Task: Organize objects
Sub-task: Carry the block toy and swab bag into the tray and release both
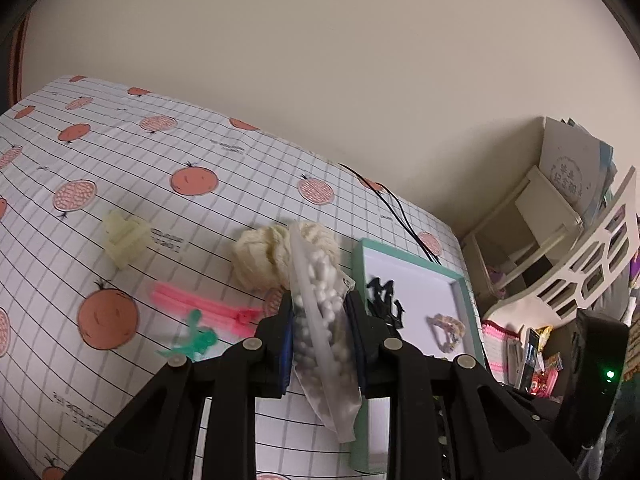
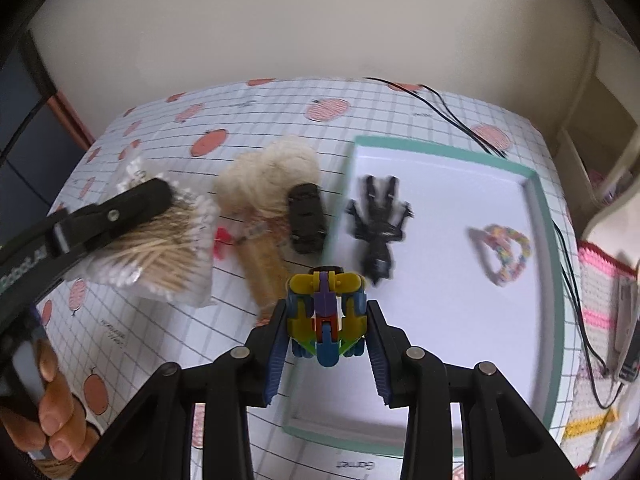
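The left tool (image 1: 320, 320) is clenched on a bag of cotton swabs (image 1: 326, 320) lifted off the surface (image 1: 120, 168) — light, limp, slippery plastic, best pinched mid-bag. The right tool (image 2: 326, 332) grips a stiff colourful block toy (image 2: 326, 312) by its sides, above the teal-rimmed tray (image 2: 554, 280) — light, though its joints may shift.

Each black claw (image 1: 320, 312) (image 2: 326, 320) has silver screws and ribbed blue pads (image 2: 276, 364).

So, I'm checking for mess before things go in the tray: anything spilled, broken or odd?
Nothing spilled or broken shows. The clear bag of cotton swabs is intact in the left gripper; the multicoloured block toy looks whole in the right gripper.
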Demonstrator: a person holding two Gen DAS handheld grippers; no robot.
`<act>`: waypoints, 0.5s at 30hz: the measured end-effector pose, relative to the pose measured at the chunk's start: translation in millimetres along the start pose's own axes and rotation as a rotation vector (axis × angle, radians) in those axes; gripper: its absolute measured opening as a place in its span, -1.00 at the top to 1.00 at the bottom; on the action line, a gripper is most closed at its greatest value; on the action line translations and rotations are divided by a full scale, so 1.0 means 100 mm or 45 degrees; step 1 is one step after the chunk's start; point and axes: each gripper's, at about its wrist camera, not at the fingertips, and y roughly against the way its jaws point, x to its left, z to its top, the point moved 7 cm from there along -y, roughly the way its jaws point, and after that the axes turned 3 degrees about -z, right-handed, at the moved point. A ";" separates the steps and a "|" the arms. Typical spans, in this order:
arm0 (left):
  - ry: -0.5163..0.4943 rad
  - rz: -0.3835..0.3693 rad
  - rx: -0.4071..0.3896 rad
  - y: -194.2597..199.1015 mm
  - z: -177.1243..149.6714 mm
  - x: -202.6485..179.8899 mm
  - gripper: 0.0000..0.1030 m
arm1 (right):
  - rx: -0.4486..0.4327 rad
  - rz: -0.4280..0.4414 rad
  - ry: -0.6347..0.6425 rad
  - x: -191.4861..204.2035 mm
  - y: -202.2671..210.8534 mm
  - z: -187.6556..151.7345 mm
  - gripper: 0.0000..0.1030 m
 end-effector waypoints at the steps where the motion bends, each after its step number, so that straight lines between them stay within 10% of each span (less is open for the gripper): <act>1: -0.001 -0.004 0.007 -0.02 -0.02 -0.03 0.51 | 0.007 -0.014 -0.014 -0.07 -0.02 -0.02 0.24; 15: -0.088 -0.060 0.111 -0.30 -0.37 -0.52 0.51 | 0.041 -0.131 -0.201 -0.77 -0.13 -0.19 0.24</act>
